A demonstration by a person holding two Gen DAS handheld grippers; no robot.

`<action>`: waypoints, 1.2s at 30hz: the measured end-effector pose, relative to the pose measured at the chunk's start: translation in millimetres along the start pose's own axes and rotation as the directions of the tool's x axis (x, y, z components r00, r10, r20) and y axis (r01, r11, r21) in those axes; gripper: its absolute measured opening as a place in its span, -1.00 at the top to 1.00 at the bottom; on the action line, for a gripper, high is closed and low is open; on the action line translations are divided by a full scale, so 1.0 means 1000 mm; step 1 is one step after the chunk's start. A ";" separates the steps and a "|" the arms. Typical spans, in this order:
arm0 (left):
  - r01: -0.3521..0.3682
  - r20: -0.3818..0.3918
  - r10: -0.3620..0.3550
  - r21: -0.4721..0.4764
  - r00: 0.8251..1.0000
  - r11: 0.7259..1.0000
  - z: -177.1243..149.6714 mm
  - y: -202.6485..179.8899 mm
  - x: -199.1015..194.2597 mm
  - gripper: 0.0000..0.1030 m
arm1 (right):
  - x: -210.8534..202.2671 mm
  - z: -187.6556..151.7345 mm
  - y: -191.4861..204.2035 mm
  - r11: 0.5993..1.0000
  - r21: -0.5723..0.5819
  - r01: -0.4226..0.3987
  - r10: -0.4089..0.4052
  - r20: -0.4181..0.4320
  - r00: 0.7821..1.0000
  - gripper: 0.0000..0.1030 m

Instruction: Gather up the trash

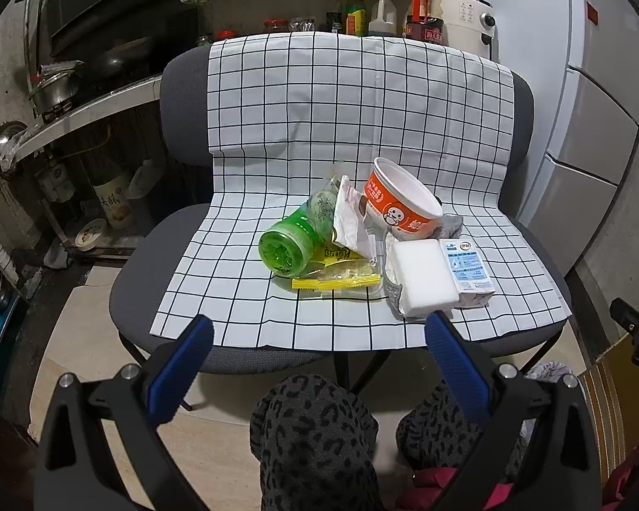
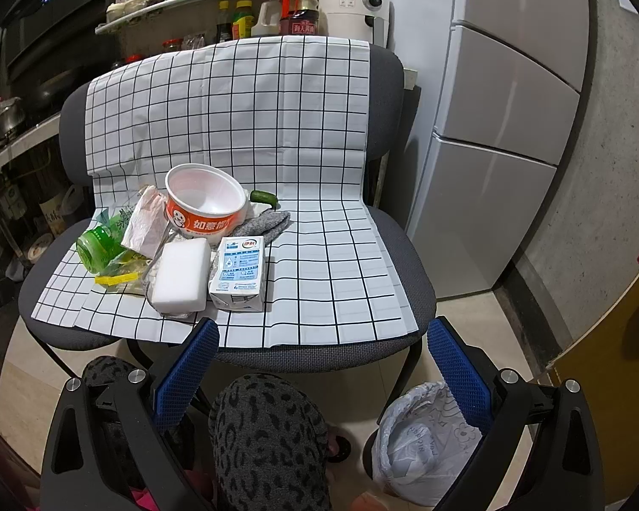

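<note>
A pile of trash lies on a grid-patterned cloth (image 1: 277, 119) over a grey chair seat. It holds an orange paper bowl (image 1: 400, 200), a green plastic bottle (image 1: 287, 242) on its side, a white wrapper (image 1: 351, 221), yellow packets (image 1: 336, 281), a white sponge block (image 1: 419, 277) and a small milk carton (image 1: 468, 272). The right wrist view shows the same bowl (image 2: 206, 204), sponge block (image 2: 181, 277), carton (image 2: 238, 272), bottle (image 2: 98, 245) and a grey cloth (image 2: 262, 223). My left gripper (image 1: 319, 336) is open, short of the chair's front edge. My right gripper (image 2: 323, 340) is open too.
A lined trash bin (image 2: 421, 443) stands on the floor under the right gripper. A person's patterned knees (image 2: 264, 430) are below the chair. A fridge (image 2: 511, 106) stands at the right, a stove and shelves (image 1: 106, 85) at the left and behind.
</note>
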State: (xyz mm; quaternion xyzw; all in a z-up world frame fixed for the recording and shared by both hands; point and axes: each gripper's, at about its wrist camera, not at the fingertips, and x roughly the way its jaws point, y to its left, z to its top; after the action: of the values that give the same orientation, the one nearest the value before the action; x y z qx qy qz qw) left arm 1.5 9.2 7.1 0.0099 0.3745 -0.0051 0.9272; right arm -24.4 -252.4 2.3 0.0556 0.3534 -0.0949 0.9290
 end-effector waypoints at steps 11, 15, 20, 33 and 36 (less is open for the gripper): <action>-0.005 0.004 0.005 -0.003 1.000 1.000 0.000 -0.001 -0.001 -0.87 | 0.000 0.000 0.002 1.000 0.002 0.001 -0.001 0.000 1.000 -0.88; -0.008 0.003 0.008 -0.007 1.000 1.000 0.000 0.000 -0.001 -0.87 | 0.000 0.000 0.002 1.000 0.002 0.002 -0.002 -0.001 1.000 -0.88; -0.008 0.004 0.008 -0.007 1.000 1.000 0.000 0.001 -0.001 -0.87 | 0.000 0.000 0.003 1.000 0.004 0.002 -0.002 -0.001 1.000 -0.88; -0.009 0.004 0.009 -0.007 1.000 1.000 0.000 0.001 0.000 -0.87 | 0.001 -0.001 0.006 1.000 0.006 0.003 -0.002 -0.003 1.000 -0.88; -0.008 0.004 0.008 -0.008 1.000 1.000 -0.001 0.001 0.000 -0.87 | 0.001 -0.001 0.007 1.000 0.007 0.002 -0.002 -0.003 1.000 -0.88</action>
State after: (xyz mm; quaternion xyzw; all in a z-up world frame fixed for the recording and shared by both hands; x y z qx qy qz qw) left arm 1.0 10.4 6.9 0.0077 0.3727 0.0000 0.9279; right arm -22.7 -245.4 1.1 0.0584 0.3546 -0.0970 0.9281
